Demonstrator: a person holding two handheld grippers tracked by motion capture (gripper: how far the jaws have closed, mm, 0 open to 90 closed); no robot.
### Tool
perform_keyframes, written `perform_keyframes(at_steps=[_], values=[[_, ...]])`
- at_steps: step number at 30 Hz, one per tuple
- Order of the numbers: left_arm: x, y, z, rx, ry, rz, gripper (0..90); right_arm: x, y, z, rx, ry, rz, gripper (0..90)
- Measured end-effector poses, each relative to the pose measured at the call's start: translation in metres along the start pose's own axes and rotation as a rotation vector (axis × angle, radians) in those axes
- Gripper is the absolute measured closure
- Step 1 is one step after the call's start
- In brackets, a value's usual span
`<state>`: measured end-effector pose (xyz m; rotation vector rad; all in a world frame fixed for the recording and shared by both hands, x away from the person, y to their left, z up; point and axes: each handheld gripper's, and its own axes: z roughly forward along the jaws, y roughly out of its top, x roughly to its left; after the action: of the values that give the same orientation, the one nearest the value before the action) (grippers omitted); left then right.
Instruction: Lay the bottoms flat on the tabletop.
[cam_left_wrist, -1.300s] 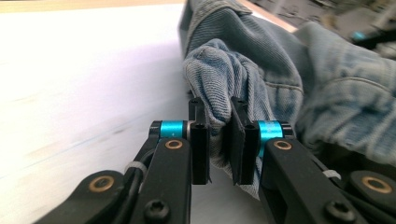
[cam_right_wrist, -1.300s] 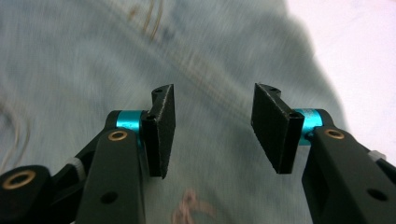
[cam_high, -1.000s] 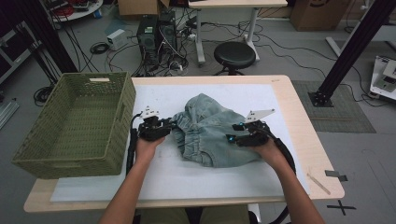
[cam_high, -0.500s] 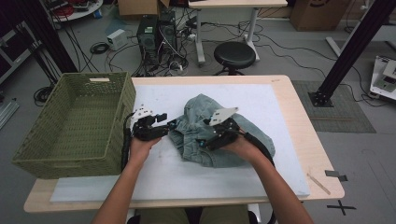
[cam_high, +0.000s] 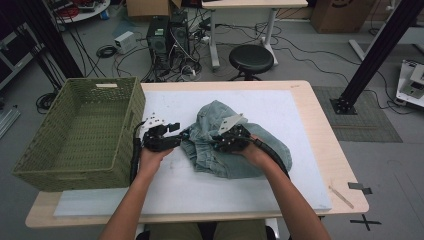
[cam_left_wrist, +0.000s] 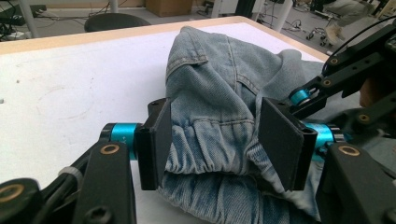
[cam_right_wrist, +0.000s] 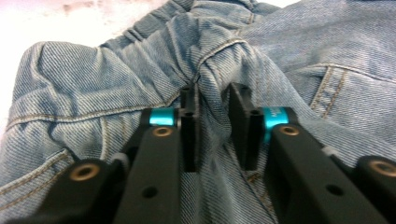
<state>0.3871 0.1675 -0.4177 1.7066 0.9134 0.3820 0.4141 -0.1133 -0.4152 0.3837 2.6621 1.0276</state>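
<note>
A crumpled light-blue denim garment (cam_high: 212, 115) lies on the white mat (cam_high: 200, 190). My left gripper (cam_high: 180, 135) sits at the garment's left edge. In the left gripper view its jaws (cam_left_wrist: 215, 140) have opened wider and stand apart, with the bunched elastic waistband (cam_left_wrist: 210, 154) lying loosely between the pads. My right gripper (cam_high: 217, 142) rests on the middle of the garment. Its jaws (cam_right_wrist: 214, 126) have just been closing and now pinch a raised ridge of denim (cam_right_wrist: 93, 93). The right gripper's linkage (cam_left_wrist: 336, 84) shows close beyond the left one.
A green woven basket (cam_high: 125, 145) stands at the table's left, right beside my left hand. The wooden table edge (cam_high: 325, 125) lies to the right of the mat, with a tape strip (cam_high: 342, 195) near the front corner. A black stool (cam_high: 251, 59) stands behind the table.
My right hand has moved left from the garment's right edge onto its middle, and its jaws have closed on a fold. The left hand has stayed at the left edge.
</note>
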Motion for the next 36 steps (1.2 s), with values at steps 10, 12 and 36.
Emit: perform_keyframes(at_steps=[10, 12, 36], values=[[0.001, 0.001, -0.001, -0.027, -0.003, -0.005, 44.5, -0.012, -0.001, -0.023, -0.090, -0.033, 0.046, 84.7], [0.001, 0.001, -0.002, -0.028, -0.004, -0.005, 44.3, -0.018, -0.004, -0.030, -0.113, -0.062, 0.075, 85.0], [0.002, -0.002, -0.004, -0.034, -0.013, -0.004, 43.1, -0.090, -0.087, -0.088, -0.034, -0.598, 0.494, 88.4]])
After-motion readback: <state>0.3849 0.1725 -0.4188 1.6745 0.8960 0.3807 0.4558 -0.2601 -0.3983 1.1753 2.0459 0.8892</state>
